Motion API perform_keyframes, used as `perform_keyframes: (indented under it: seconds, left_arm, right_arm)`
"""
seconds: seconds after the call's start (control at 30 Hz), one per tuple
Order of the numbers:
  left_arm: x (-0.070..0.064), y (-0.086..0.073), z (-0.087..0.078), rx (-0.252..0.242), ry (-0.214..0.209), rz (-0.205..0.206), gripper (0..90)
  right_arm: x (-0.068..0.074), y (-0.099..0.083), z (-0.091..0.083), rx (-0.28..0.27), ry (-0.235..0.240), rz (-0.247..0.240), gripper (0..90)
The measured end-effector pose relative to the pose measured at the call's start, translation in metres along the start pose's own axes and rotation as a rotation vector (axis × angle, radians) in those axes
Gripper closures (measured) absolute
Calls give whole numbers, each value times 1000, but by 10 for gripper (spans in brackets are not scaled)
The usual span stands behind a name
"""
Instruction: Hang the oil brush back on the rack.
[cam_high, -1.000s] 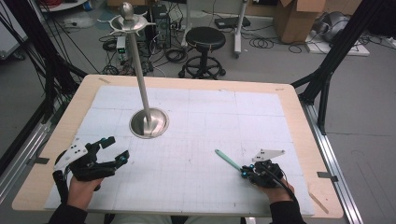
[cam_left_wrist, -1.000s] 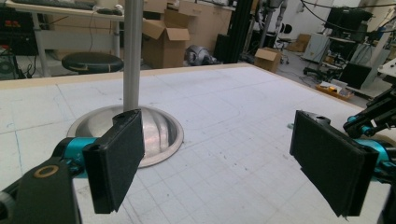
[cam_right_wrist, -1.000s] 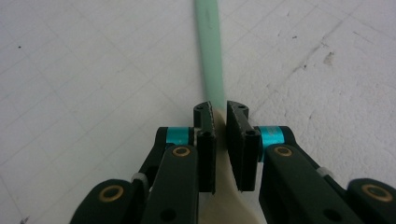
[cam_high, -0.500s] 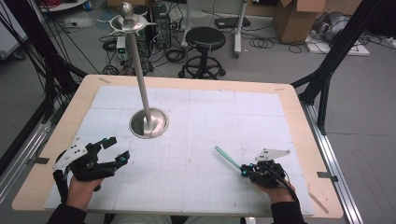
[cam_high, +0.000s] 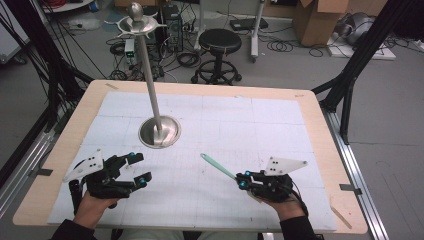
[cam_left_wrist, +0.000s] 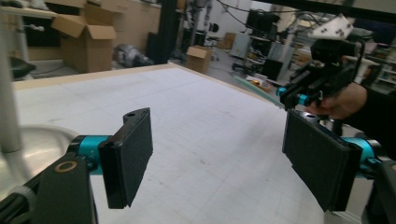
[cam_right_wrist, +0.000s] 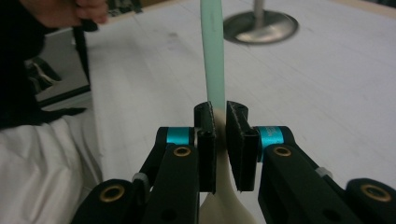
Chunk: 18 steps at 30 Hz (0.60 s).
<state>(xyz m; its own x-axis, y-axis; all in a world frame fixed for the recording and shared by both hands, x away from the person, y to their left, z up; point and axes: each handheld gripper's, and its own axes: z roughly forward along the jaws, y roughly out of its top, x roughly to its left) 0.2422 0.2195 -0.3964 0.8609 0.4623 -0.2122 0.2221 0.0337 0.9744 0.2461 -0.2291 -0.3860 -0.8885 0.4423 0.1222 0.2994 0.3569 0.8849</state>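
Note:
My right gripper (cam_high: 242, 180) is at the front right of the white mat, shut on a mint-green utensil (cam_high: 218, 167) whose handle points up and left toward the stand. In the right gripper view the jaws (cam_right_wrist: 218, 126) pinch the green handle (cam_right_wrist: 212, 56) where it meets a cream-white end below them. A metal stand (cam_high: 159, 131) with a round base and tall pole rises left of the mat's centre. My left gripper (cam_high: 138, 167) is at the front left, open and holding nothing. Its pads (cam_left_wrist: 128, 156) stand wide apart over the mat, and my right gripper (cam_left_wrist: 317, 79) appears beyond them.
The white gridded mat (cam_high: 260, 125) covers a wooden table (cam_high: 320, 130). The stand's base (cam_left_wrist: 28, 144) lies just left of my left gripper. A black stool (cam_high: 218, 42), cables and cardboard boxes (cam_high: 315, 20) are on the floor beyond the far edge.
My right gripper has shifted left with the utensil in it, bringing the handle tip nearer the table's middle. My left gripper has barely moved and stays open.

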Motion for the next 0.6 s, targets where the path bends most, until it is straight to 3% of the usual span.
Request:
perform_keyframes:
  seconds: [0.23,0.6]
  left_arm:
    - [-7,2,6,14,-89,4,339]
    - [-17,3,18,12,-184,-1,419]
  right_arm:
    - [19,26,23,-41,117,-71,827]
    - [30,36,44,-68,209,-97,827]
